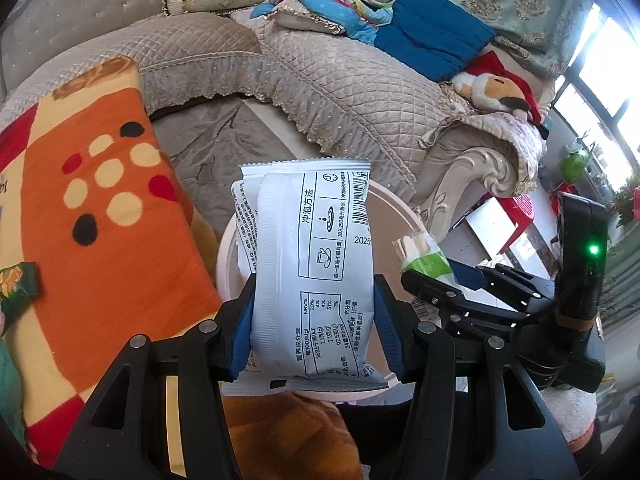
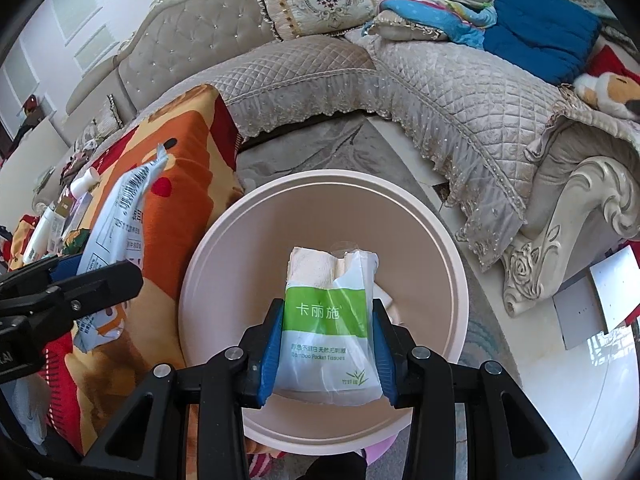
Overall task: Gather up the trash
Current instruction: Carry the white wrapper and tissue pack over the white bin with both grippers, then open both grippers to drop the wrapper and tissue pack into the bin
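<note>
My left gripper is shut on a white printed food packet, held upright over the near rim of a pale pink bin. In the right wrist view that same packet shows at the left edge in the left gripper's black fingers. My right gripper is shut on a green and white pocket tissue pack, hanging above the open mouth of the pink bin. The tissue pack also peeks in from the right of the left wrist view.
An orange patterned blanket covers the surface left of the bin. A quilted beige sofa curves behind, with cushions, a blue blanket and a plush toy. Bottles and small items lie far left. A green wrapper lies on the blanket.
</note>
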`<state>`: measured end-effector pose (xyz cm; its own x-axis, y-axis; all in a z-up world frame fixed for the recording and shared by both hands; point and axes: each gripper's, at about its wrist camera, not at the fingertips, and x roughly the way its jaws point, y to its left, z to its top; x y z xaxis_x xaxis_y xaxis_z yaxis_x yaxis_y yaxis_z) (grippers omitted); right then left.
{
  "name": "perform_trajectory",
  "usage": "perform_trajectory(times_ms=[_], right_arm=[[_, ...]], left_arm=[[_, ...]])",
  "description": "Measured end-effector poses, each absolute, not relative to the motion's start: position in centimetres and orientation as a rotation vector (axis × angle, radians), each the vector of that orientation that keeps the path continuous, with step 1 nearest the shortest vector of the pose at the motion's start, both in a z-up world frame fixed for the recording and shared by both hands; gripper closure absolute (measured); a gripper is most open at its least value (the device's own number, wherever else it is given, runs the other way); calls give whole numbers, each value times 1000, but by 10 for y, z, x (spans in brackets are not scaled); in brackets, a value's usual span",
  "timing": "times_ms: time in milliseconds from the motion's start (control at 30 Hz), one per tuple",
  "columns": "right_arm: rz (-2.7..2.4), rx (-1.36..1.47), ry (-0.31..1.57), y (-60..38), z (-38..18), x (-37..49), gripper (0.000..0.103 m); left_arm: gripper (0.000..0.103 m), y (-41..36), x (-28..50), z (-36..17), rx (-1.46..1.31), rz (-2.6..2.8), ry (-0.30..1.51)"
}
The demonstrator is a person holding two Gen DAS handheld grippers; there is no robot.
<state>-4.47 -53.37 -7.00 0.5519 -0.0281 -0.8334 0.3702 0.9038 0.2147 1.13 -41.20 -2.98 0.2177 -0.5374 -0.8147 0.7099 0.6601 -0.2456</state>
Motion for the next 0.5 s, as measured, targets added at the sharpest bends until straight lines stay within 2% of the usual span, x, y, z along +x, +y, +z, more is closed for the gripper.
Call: perform_trajectory(times_ms=[500], right_arm=[[-254, 406, 989, -539, -82, -44, 64]], left_arm=[[51, -418, 15, -36, 182, -891, 1056]])
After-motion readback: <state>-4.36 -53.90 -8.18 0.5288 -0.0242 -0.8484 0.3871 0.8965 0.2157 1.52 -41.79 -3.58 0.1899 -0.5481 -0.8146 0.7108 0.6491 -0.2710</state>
